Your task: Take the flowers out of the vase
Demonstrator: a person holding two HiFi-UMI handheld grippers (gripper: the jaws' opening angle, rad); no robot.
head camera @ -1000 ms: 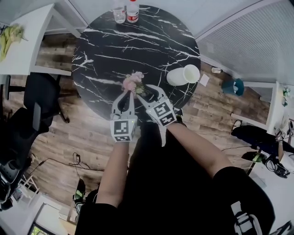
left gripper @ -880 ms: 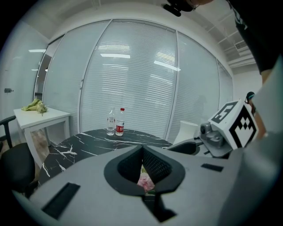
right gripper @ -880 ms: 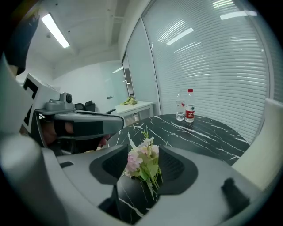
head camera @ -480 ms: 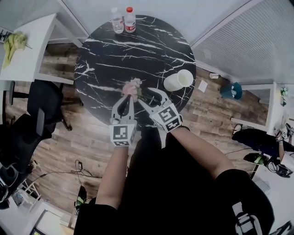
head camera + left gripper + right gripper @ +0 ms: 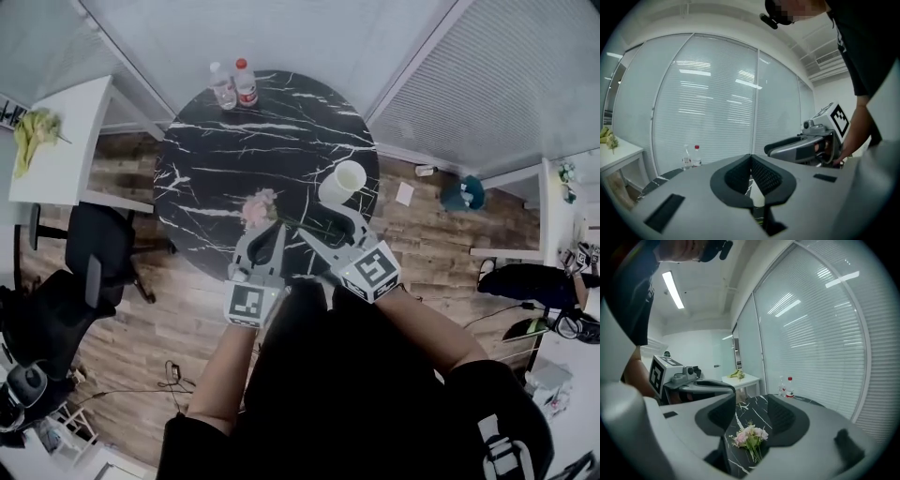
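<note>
A bunch of pink flowers with green stems lies on the round black marble table, outside the white vase. The vase is to the flowers' right, its mouth showing nothing inside; whether it is upright I cannot tell. My left gripper hovers just in front of the blooms, jaws shut with nothing between them. My right gripper hangs above the stems, open and empty. In the right gripper view the flowers lie on the table far below the open right gripper.
Two bottles stand at the table's far edge. A white side table with a yellow-green bundle is at the left, and a dark chair is beside it. Wooden floor surrounds the table. A blinds-covered glass wall is behind.
Both grippers have risen away from the tabletop, toward the camera. The flowers stay lying on the table. The vase has not moved.
</note>
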